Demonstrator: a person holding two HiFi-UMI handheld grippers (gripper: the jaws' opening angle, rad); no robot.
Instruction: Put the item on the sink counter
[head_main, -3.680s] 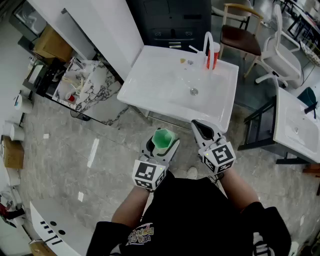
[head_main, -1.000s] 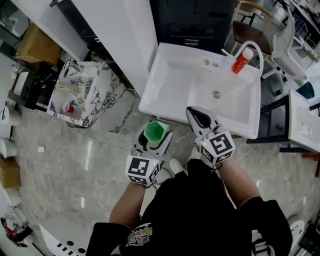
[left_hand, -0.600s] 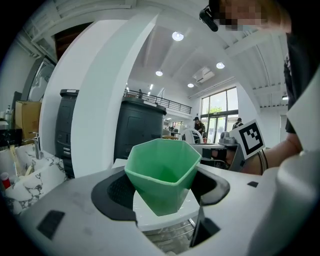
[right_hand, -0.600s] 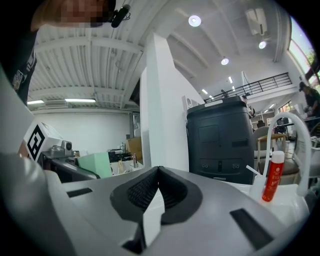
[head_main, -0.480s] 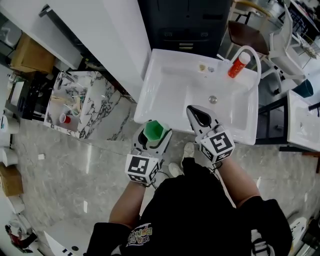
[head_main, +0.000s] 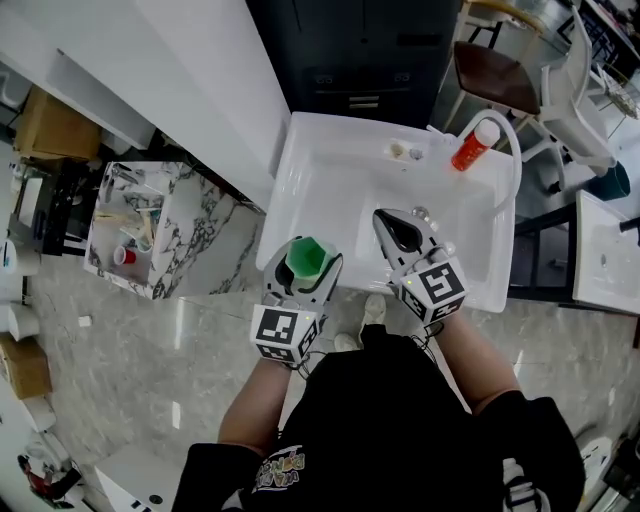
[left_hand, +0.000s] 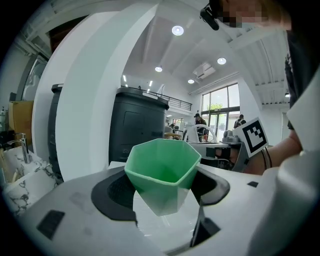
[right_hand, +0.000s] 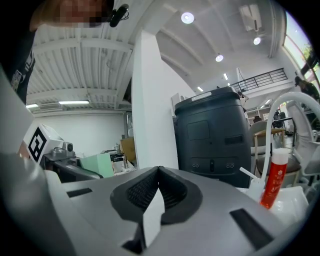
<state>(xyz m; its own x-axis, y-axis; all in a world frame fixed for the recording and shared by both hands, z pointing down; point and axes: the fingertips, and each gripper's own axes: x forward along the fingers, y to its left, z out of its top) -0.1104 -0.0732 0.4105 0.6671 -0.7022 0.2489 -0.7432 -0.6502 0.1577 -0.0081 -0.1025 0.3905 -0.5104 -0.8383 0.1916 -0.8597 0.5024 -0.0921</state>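
L gripper (head_main: 304, 262) fingers grasping green cup (left_hand: 160, 167): upright, mouth up, long axis vertical, over front-left edge of sink tabletop (head_main: 322, 165). R gripper (head_main: 397, 232) fingers clenched, empty, alongside.

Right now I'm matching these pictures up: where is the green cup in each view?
Head view: green cup, lower centre, in the left gripper.
Left gripper view: green cup dead centre, between the jaws.
Right gripper view: pale green shape mid-left, probably it.
Shared landmark: the dark cabinet.

small items (head_main: 402, 150) on sink (head_main: 310, 180) too small to identify, second basin (head_main: 605, 250) cut by right edge
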